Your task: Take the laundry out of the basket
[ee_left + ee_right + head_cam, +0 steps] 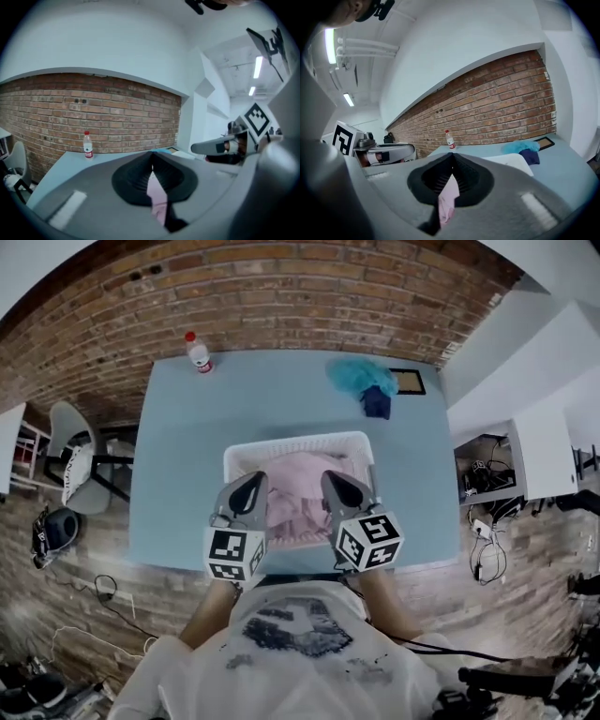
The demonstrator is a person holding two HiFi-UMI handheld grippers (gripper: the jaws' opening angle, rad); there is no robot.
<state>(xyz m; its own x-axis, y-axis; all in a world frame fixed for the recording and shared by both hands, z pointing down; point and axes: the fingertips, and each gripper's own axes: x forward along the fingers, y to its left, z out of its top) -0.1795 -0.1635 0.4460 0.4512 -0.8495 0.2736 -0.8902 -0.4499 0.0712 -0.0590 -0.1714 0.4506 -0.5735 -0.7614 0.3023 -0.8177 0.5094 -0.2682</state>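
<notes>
A white laundry basket (246,454) stands on the light blue table (178,465) near its front edge, with pink laundry (300,486) bunched inside it. My left gripper (253,482) and my right gripper (336,480) are held side by side over the basket's near half. Both are shut on the pink cloth: a strip of pink cloth (157,197) hangs from the closed jaws in the left gripper view, and the same pink cloth (448,200) hangs from the jaws in the right gripper view. Both grippers point level toward the brick wall.
A water bottle (198,353) stands at the table's far left corner. A teal cloth (358,376) lies over a dark blue one (377,403) at the far right, beside a dark-framed picture (409,382). A grey chair (77,457) stands left of the table, white desks to the right.
</notes>
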